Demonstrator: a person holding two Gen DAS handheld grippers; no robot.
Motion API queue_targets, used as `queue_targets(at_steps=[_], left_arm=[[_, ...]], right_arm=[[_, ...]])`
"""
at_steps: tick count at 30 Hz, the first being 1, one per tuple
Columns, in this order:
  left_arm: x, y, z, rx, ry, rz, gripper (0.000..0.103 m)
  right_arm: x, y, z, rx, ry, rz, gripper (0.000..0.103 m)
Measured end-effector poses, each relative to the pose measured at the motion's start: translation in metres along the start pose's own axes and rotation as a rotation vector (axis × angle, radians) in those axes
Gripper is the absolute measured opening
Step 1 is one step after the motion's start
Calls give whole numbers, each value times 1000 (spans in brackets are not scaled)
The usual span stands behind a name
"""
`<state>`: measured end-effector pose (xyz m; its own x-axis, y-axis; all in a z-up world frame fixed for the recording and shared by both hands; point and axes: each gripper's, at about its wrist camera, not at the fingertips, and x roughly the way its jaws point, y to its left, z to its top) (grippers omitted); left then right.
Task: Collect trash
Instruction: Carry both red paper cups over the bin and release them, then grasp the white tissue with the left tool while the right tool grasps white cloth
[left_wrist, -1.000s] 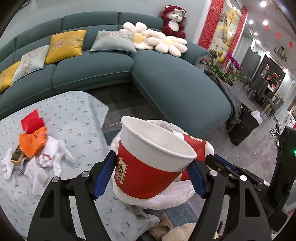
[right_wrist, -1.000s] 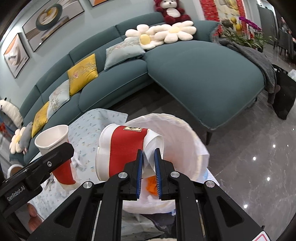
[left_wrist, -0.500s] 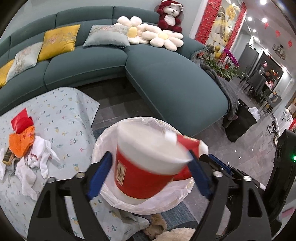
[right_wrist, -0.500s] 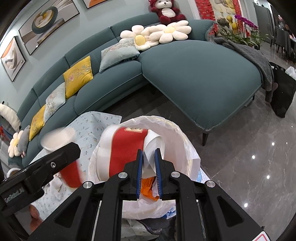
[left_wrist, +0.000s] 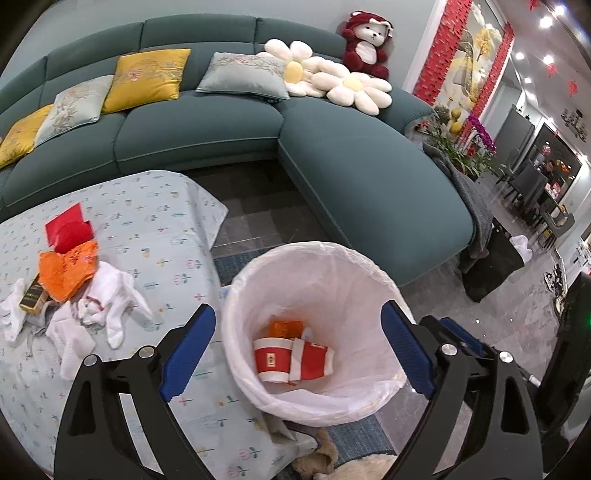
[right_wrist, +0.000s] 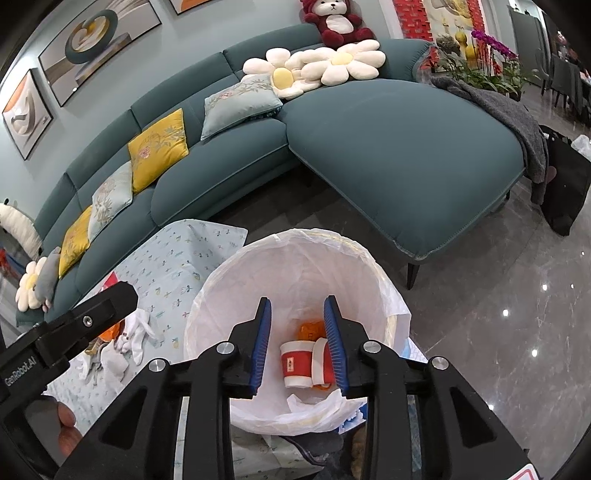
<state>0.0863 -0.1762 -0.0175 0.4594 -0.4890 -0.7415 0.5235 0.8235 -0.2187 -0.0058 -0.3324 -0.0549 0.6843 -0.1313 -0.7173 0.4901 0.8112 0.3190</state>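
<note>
I'm looking at a home living room — teal sectional sofa (left_wrist: 229, 125), flower cushions (left_wrist: 332, 81), teddy bear (left_wrist: 367, 44), framed pictures (right_wrist: 96, 37).

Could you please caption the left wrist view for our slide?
Open left gripper above the lined bin, two red cups inside.

R gripper (right_wrist: 298, 345): jaws apart, empty, held above lined bin (right_wrist: 236, 280) | 2 red/white paper cups (right_wrist: 295, 363) seen lying at bin bottom w/ orange wrapper (right_wrist: 309, 329) | L gripper (right_wrist: 74, 325) seen at left edge
</note>
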Motion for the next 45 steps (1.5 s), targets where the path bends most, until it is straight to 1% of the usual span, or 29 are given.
queue_targets(at_steps=[2, 6, 10, 18, 26, 34, 41, 45], left_arm=[[-4, 8, -1, -13, -6, 14, 87], [-12, 23, -4, -29, -17, 40, 87], [-21, 42, -7, -60, -29, 73, 89], [-39, 89, -20, -114, -44, 157, 91], [-49, 137, -39, -196, -32, 229, 92], [-47, 178, -51, -239, -16, 306, 92], [-35, 216, -65, -293, 29, 339, 92], [-24, 231, -67, -305, 55, 341, 92]], right_arm=[[-2, 6, 0, -13, -5, 1, 37], [-6, 22, -1, -43, -5, 10, 39], [-7, 43, -5, -73, -2, 22, 45], [-4, 80, -11, -132, 21, 56, 45], [5, 113, -25, -176, 61, 82, 45], [21, 146, -37, -231, 103, 101, 45], [44, 174, -47, -270, 146, 112, 45], [60, 188, -53, -285, 178, 119, 45]])
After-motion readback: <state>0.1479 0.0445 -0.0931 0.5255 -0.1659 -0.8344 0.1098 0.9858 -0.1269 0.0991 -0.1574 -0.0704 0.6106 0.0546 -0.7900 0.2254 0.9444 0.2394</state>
